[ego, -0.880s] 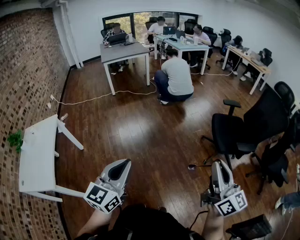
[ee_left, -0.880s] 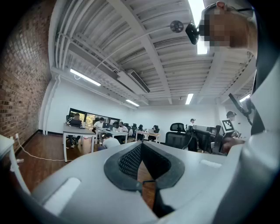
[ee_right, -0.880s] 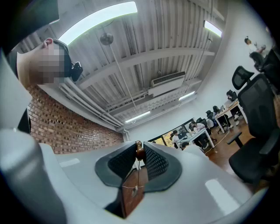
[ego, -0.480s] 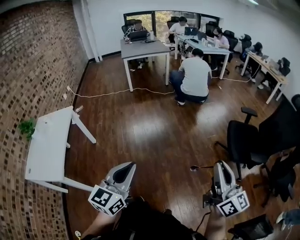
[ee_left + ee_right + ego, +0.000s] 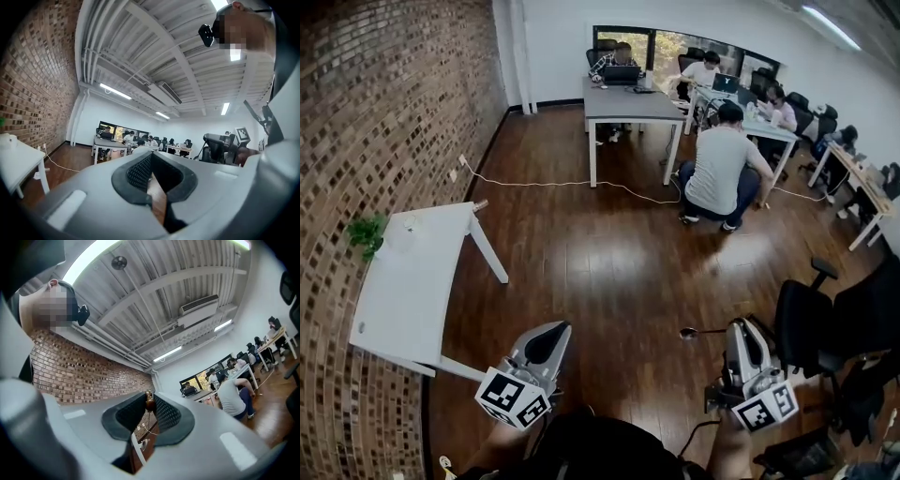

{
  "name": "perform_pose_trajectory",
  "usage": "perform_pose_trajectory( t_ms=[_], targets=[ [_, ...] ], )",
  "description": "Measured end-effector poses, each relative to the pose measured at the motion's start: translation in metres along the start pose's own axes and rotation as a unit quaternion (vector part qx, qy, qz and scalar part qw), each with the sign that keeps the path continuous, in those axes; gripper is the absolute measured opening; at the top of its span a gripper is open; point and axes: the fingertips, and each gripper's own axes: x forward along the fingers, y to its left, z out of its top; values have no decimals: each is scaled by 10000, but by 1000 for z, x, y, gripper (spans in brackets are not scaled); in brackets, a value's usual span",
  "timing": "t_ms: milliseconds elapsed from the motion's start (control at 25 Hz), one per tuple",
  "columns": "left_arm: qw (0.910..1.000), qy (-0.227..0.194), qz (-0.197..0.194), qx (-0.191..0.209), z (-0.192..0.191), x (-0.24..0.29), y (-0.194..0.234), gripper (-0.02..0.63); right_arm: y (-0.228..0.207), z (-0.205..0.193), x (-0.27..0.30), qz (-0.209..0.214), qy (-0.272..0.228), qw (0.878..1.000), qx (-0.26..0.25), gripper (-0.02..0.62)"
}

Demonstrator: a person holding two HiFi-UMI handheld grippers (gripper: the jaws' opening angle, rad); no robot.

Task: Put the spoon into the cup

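A metal spoon (image 5: 694, 332) sticks out sideways to the left from the tip of my right gripper (image 5: 734, 329), which is shut on its handle. In the right gripper view the spoon (image 5: 150, 402) shows as a dark bowl pinched at the top of the jaw gap. My left gripper (image 5: 545, 339) hangs at the lower left with its jaws together and nothing in them; in its own view only a thin slit runs between the pads (image 5: 137, 172). A small white thing, perhaps the cup (image 5: 402, 226), stands on the white table (image 5: 403, 291) at the left, far from both grippers.
A brick wall runs along the left, with a small green plant (image 5: 366, 232) on the table's far corner. A person crouches (image 5: 722, 173) by grey desks at the back. Black office chairs (image 5: 825, 323) stand at the right. A white cable (image 5: 544, 184) lies on the wooden floor.
The head view has swung left: the white table and brick wall now fill more of the picture. Both grippers keep their places in it, the spoon still in the right one.
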Motion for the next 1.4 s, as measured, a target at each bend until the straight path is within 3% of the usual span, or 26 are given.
perform_pose_trajectory(
  t_ms=[400,800,1120,1400],
  targets=[
    [9989,-26,407,-230,1,-7,98,-6,44,-51,105,443,546,9975,120,58],
    [9975,19,653,-261,6,38,153,-6,18,-64,186,821,486,9954,83,58],
    [9974,82,717,-29,27,110,190,-6,-11,-39,267,1133,76,9929,367,58],
    [9971,193,738,0,31,149,216,-6,-50,-58,307,1059,327,9935,276,58]
  ],
)
